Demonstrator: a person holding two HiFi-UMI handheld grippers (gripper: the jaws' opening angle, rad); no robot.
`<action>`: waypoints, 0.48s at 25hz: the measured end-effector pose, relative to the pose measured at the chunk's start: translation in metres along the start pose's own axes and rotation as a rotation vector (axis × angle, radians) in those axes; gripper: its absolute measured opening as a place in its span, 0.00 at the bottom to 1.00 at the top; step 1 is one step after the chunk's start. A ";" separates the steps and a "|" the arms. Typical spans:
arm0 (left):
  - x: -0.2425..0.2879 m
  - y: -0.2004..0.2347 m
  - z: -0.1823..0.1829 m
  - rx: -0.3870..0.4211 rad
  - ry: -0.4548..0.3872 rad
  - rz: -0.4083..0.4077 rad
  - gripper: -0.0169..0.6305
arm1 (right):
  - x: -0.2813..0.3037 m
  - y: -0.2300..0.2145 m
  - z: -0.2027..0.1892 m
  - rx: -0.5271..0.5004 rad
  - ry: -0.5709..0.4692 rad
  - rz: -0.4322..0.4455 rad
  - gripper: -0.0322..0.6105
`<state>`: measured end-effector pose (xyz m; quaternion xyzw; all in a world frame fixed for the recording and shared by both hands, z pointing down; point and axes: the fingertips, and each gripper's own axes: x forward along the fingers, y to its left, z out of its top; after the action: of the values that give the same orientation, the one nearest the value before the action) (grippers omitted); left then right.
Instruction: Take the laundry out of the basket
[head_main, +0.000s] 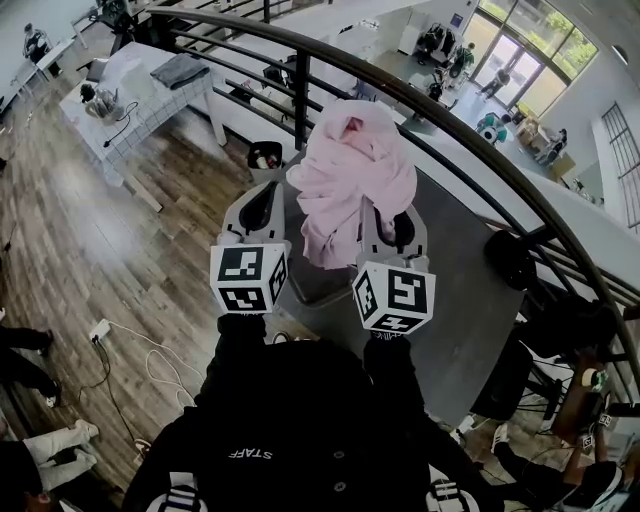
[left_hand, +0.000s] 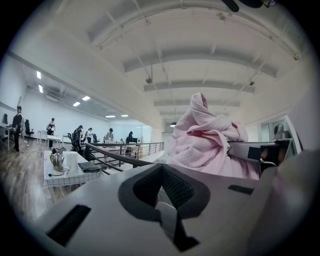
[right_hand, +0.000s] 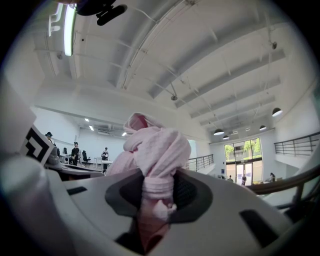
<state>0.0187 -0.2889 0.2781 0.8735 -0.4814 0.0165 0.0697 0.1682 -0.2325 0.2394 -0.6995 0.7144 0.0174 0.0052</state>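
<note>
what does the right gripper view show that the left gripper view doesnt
Only the right gripper view: the pink cloth pinched between the jaws of the right claw, and tall glass doors far off. Only the left gripper view: the left claw shut on nothing, and a white table. Both: the bunched pink cloth and a dark railing.
</note>
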 end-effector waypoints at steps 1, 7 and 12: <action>0.001 0.001 -0.001 0.000 0.001 0.000 0.02 | 0.001 0.000 0.000 -0.001 -0.002 0.001 0.23; 0.001 0.003 -0.003 0.001 0.000 0.004 0.02 | 0.002 0.003 -0.001 -0.011 -0.008 0.003 0.23; -0.002 -0.001 0.002 0.002 -0.005 -0.003 0.02 | 0.001 0.003 0.000 -0.014 -0.007 0.000 0.23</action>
<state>0.0182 -0.2870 0.2760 0.8745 -0.4801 0.0148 0.0678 0.1653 -0.2336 0.2390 -0.6993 0.7144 0.0245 0.0029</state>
